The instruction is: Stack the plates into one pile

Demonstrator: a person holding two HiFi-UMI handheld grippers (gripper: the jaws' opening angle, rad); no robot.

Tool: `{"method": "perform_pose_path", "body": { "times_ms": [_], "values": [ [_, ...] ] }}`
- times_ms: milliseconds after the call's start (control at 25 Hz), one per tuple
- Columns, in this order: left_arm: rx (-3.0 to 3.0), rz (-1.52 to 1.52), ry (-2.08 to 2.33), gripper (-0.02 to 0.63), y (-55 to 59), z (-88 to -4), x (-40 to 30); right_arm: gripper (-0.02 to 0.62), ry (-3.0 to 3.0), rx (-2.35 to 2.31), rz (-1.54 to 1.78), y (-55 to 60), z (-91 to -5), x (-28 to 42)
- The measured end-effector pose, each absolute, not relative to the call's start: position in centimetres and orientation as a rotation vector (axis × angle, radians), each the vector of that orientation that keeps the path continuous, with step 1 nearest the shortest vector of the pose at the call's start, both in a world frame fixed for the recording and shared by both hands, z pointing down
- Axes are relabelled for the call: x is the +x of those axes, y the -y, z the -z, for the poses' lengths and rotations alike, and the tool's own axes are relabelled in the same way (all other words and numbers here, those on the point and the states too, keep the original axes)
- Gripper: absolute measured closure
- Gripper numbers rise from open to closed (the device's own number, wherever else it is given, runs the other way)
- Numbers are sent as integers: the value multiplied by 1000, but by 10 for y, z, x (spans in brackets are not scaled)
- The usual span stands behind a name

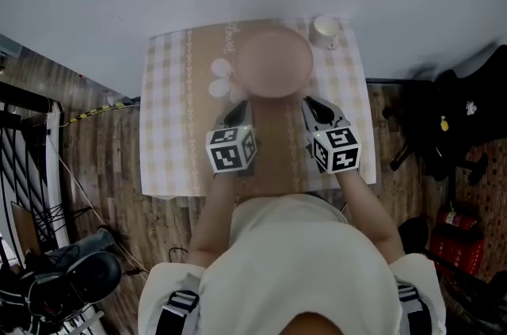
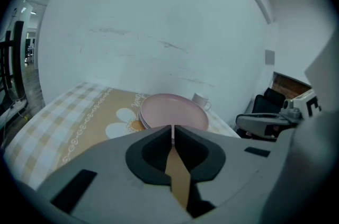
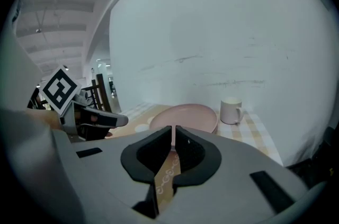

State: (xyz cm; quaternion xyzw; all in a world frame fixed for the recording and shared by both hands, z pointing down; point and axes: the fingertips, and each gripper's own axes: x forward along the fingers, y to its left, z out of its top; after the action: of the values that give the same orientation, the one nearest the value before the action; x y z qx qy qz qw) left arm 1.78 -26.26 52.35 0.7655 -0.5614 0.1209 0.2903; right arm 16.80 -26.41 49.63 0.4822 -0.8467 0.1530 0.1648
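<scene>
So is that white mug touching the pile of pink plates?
Apart. The head view shows a thin strip of checked tablecloth between the mug and the rim of the pink plates; the right gripper view shows the same gap.

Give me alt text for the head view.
Pink plates sit on a checked tablecloth with a white mug beside them. The left gripper and right gripper are nearer the person, jaws shut and empty.

A white mug (image 1: 325, 31) stands on the checked tablecloth (image 1: 166, 119).
</scene>
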Motion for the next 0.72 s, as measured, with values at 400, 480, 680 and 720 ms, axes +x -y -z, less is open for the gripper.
{"method": "perform_pose_path", "body": {
  "times_ms": [400, 480, 680, 720],
  "values": [
    [2051, -282, 1487, 591, 175, -503, 45, 589, 2516, 1323, -424, 183, -475, 175],
    [2050, -278, 1489, 591, 158, -501, 51, 589, 2523, 1311, -417, 167, -473, 179],
    [2050, -277, 1479, 591, 121, -497, 70, 591, 2534, 1299, -405, 133, -467, 193],
    [2051, -276, 1479, 591, 114, -496, 73, 592, 2536, 1300, -406, 127, -465, 195]
  ]
}}
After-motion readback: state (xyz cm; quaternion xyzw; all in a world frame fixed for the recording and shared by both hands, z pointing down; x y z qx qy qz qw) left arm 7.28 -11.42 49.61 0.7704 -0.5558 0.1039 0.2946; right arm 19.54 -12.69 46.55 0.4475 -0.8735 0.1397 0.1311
